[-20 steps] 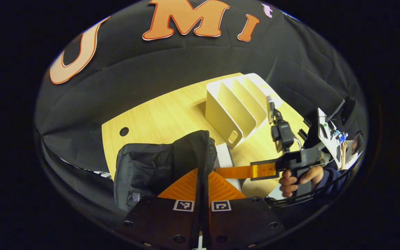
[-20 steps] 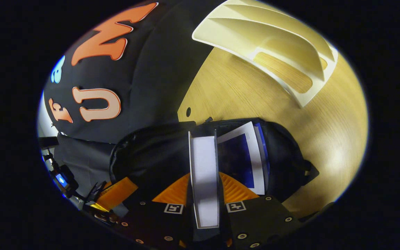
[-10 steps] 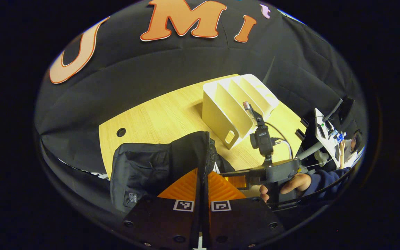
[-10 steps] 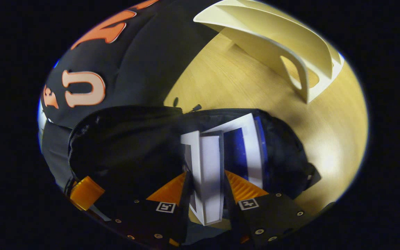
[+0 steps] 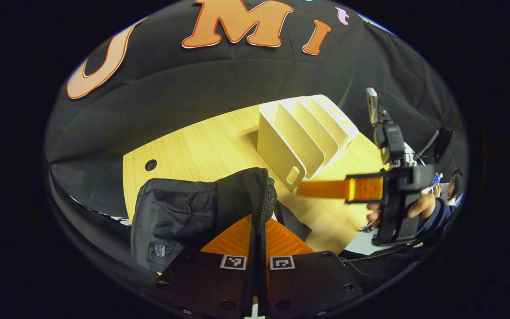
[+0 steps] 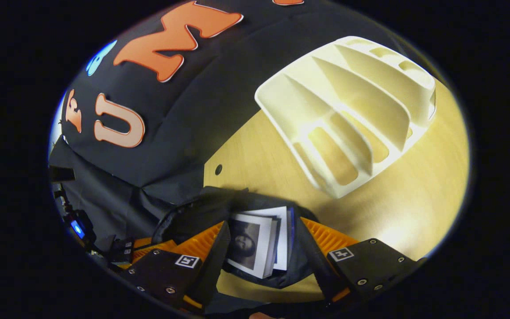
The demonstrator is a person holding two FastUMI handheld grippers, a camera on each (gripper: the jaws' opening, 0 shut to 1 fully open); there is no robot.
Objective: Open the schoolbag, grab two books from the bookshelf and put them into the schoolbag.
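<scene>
Your left gripper (image 5: 257,232) was closed flat on the raised flap of the black fabric schoolbag (image 5: 179,217), holding its mouth open. If that pinch slipped, the flap could have dropped over the opening and caught the book corners. Your right gripper (image 6: 261,241) hung spread wide and empty just above the schoolbag. Inside the schoolbag stood two white-edged books (image 6: 259,243), upright and touching, their tops showing at the mouth. Behind the schoolbag on the pale wooden table (image 6: 414,199), the cream slotted plastic bookshelf (image 6: 352,110) had nothing in its slots.
</scene>
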